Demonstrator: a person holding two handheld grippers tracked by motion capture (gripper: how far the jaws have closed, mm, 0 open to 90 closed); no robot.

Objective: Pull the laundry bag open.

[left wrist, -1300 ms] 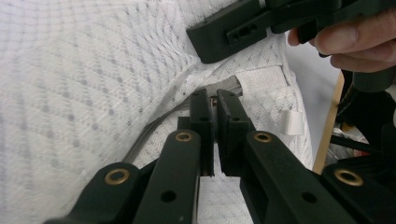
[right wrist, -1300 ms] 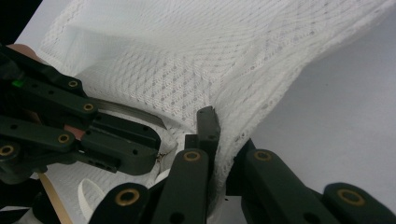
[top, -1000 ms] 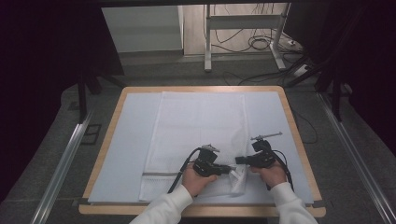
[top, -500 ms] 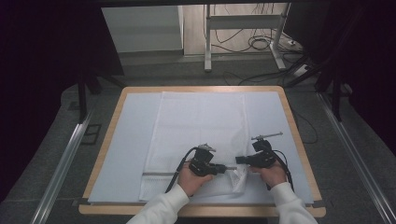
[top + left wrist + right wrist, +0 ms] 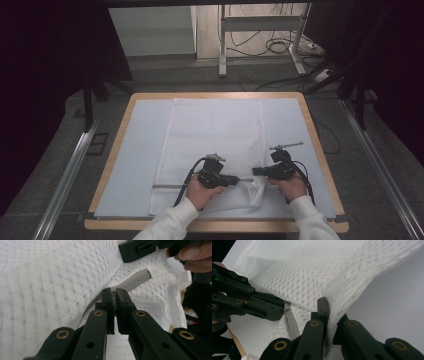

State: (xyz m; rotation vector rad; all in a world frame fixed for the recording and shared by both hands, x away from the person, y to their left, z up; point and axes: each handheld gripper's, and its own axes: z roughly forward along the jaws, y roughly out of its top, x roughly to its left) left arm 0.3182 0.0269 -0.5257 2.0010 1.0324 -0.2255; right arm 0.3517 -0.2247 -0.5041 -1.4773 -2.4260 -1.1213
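At the near edge of the table (image 5: 320,150), both grippers grip a white mesh bag (image 5: 215,130) that lies flat on the pale blue mat (image 5: 135,165), its far end reaching toward the table's back edge. The left gripper (image 5: 245,180) has its jaws pinched nearly together on the zipper (image 5: 135,285), apparently on the small metal pull, seen between the pads in the left gripper view. The right gripper (image 5: 256,171), just beside it, has its jaws fully closed on a fold of the mesh at the bag's near right corner, the cloth running between the pads in the right gripper view. The step looks like working the zipper along the bag's near hem. To do it well, the right gripper should hold the corner taut and steady while the left draws the pull straight along the zipper line, low and level, so the mesh does not bunch or catch in the teeth. The bag looks flat, and nothing can be made out inside it; whether the zipper is open or closed cannot be told.
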